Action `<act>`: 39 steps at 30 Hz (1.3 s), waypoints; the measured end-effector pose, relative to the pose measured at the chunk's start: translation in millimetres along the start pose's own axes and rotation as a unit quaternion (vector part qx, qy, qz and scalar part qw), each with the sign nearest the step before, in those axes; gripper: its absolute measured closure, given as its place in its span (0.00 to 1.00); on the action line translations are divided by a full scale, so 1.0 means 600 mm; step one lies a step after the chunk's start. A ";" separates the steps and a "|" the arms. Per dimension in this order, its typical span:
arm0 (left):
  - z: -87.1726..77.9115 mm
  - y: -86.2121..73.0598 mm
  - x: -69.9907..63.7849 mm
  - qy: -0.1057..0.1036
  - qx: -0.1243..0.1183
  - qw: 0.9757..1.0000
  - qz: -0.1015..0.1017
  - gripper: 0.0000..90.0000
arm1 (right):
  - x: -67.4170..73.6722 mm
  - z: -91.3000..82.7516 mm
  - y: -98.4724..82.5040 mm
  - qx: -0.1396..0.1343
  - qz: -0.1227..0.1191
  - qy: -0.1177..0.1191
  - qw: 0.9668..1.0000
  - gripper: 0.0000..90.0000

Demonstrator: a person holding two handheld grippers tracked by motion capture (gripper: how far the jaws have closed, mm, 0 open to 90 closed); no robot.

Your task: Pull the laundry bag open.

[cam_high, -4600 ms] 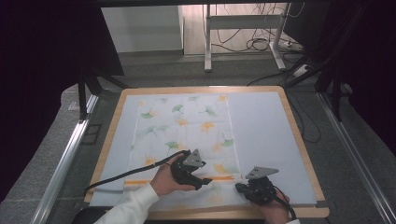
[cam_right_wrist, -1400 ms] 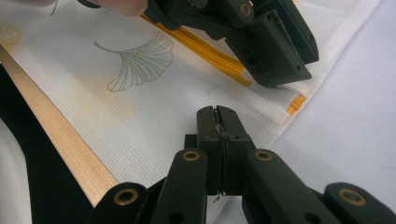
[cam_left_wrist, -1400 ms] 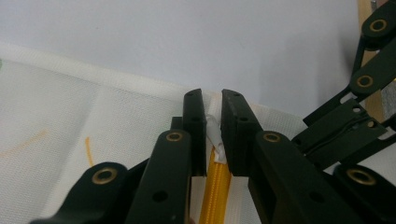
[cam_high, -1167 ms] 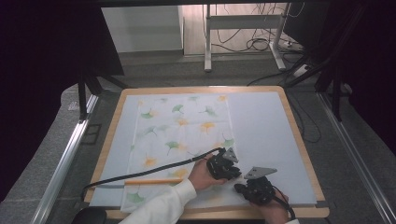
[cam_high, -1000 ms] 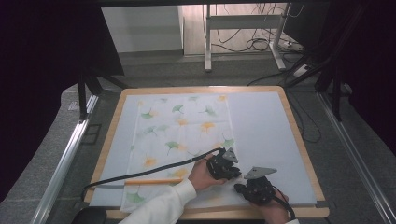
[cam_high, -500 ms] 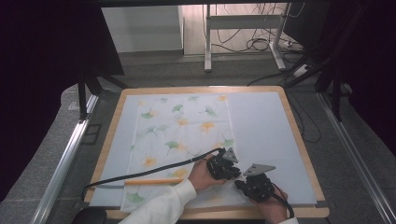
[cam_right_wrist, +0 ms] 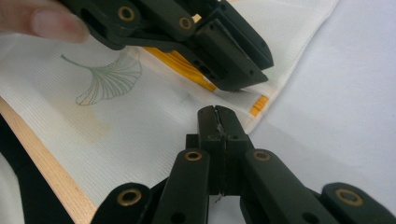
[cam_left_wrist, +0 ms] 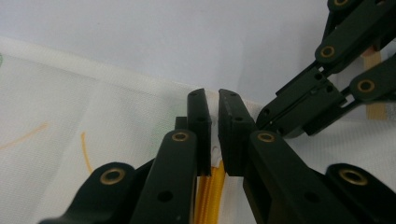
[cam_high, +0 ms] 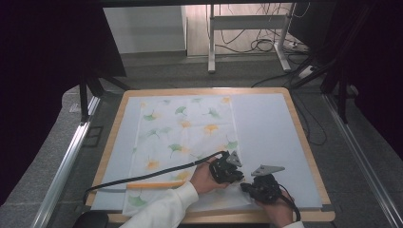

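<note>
- I see a white cloth (cam_high: 185, 142) with green and orange leaf pictures lying flat on the pale tabletop (cam_high: 271, 128), which has a wooden rim.
- My left gripper (cam_high: 227, 170) sits at the cloth's near right corner, and my hand (cam_high: 202, 178) in a white sleeve holds it.
- In the left gripper view its fingers (cam_left_wrist: 201, 126) are almost shut, with only a thin gap, and a bit of white cloth edge is pinched between them. Yellow-orange stripes (cam_left_wrist: 210, 193) run under the fingers (they look like a band at the cloth's end).
- My right gripper (cam_high: 262, 186) is just beside the left one, nearer the tabletop's front edge.
- In the right gripper view its fingers (cam_right_wrist: 218, 128) are pressed tight together at the cloth's edge. I cannot tell if any cloth is caught in them.
- That view also shows a green leaf picture (cam_right_wrist: 109, 77) on the cloth, and a fingertip (cam_right_wrist: 51, 23) on the left gripper.
- A black cable (cam_high: 142, 178) trails across the cloth to the left.
</note>
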State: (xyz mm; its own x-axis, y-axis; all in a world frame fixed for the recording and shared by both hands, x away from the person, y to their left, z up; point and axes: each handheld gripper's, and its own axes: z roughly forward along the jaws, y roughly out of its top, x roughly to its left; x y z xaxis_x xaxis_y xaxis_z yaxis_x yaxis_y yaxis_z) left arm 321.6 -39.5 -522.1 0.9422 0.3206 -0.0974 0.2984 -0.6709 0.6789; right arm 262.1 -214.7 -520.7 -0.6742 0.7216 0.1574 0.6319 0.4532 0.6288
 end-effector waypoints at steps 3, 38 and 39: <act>-0.001 -0.001 -0.001 0.001 0.004 1.000 0.004 0.94 | -0.002 0.000 0.000 -0.001 0.003 0.002 1.000 1.00; -0.029 -0.033 0.008 0.003 0.016 1.000 -0.002 0.95 | -0.007 0.000 -0.002 -0.003 0.014 0.011 1.000 1.00; -0.030 -0.034 0.008 0.004 0.016 1.000 -0.002 0.95 | -0.007 0.000 -0.002 -0.003 0.014 0.011 1.000 1.00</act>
State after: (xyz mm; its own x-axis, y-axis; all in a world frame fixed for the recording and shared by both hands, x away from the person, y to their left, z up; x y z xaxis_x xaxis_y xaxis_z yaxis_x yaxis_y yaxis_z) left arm 317.4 -12.6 -523.3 0.9400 0.3278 -0.0945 0.3066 -0.6903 0.6554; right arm 264.3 -218.3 -522.0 -0.6653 0.7215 0.1917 0.6478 0.4303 0.6287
